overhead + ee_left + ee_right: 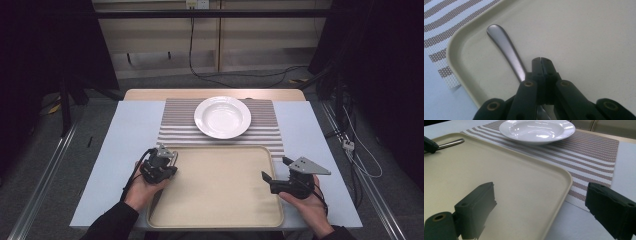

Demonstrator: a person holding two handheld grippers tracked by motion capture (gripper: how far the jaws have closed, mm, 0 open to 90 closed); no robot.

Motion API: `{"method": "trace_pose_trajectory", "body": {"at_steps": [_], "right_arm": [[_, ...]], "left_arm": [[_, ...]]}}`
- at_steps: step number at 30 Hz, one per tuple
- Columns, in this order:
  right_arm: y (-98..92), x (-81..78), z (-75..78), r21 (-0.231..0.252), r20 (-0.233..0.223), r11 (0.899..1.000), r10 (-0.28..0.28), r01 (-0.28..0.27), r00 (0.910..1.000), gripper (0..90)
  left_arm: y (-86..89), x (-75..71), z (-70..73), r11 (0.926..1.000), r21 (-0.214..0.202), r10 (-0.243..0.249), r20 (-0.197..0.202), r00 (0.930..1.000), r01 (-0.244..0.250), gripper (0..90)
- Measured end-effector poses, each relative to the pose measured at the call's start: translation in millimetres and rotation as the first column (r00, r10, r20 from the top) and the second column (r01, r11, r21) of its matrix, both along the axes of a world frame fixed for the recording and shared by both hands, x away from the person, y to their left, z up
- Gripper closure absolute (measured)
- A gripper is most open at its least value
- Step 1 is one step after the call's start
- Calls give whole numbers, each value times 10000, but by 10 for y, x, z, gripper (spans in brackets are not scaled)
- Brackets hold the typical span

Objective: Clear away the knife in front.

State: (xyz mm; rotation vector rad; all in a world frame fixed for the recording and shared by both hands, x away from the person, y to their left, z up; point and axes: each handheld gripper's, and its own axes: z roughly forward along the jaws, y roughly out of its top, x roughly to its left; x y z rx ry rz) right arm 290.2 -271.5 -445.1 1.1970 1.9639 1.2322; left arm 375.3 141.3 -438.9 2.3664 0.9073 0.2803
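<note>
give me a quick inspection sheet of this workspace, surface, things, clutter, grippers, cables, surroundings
surface: pale blue table with a striped placemat at the far middle
things: white deep plate, empty, on the placemat; beige tray at the near edge, overlapping the placemat; metal utensil handle lying in the tray's far left corner, its head hidden
clutter: nothing seen
grippers: left gripper jaws closed together beside and above the handle, a grip on it not visible; right gripper jaws wide open astride the tray's right rim
cables: black cable trails from the left gripper; more cables on the floor behind
surroundings: grey floor, wooden panels at the back, dark curtains at both sides
</note>
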Motion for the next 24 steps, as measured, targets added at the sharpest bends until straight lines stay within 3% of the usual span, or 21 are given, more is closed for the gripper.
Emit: {"method": "trace_pose_trajectory", "body": {"at_steps": [24], "right_arm": [[1,1,0,-28,6,10000,-24,24,10000,94]], "left_arm": [[161,-1,4,9981,30,619,-17,9981,-619,900]]}}
